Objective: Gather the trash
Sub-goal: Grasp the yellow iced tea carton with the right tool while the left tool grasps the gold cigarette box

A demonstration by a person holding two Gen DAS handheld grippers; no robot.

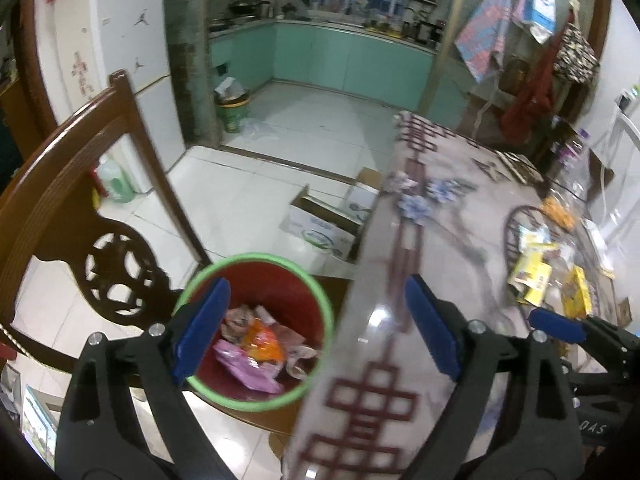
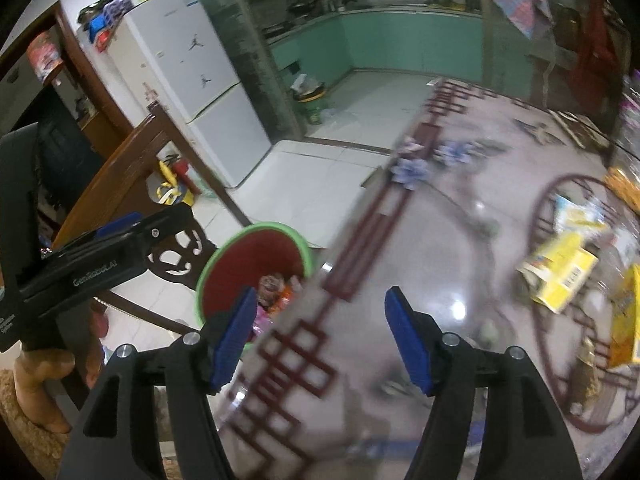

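Note:
A red bin with a green rim (image 1: pixel 256 332) stands beside the table's left edge and holds pink and orange wrappers (image 1: pixel 256 350). It also shows in the right wrist view (image 2: pixel 256 268). My left gripper (image 1: pixel 316 328) is open and empty, straddling the bin and the table edge. My right gripper (image 2: pixel 320 336) is open and empty above the table near the same edge. Yellow packets (image 1: pixel 532 276) lie on the table at the right, also in the right wrist view (image 2: pixel 560 272). Crumpled blue-white wrappers (image 1: pixel 416 200) lie further back, seen too in the right wrist view (image 2: pixel 412 168).
The glossy table (image 1: pixel 400 360) has a dark red pattern. A carved wooden chair (image 1: pixel 80 184) stands left of the bin. An open cardboard box (image 1: pixel 328 224) sits on the tiled floor. A green kitchen bin (image 1: pixel 232 108) stands further back beside a white fridge (image 2: pixel 192 80).

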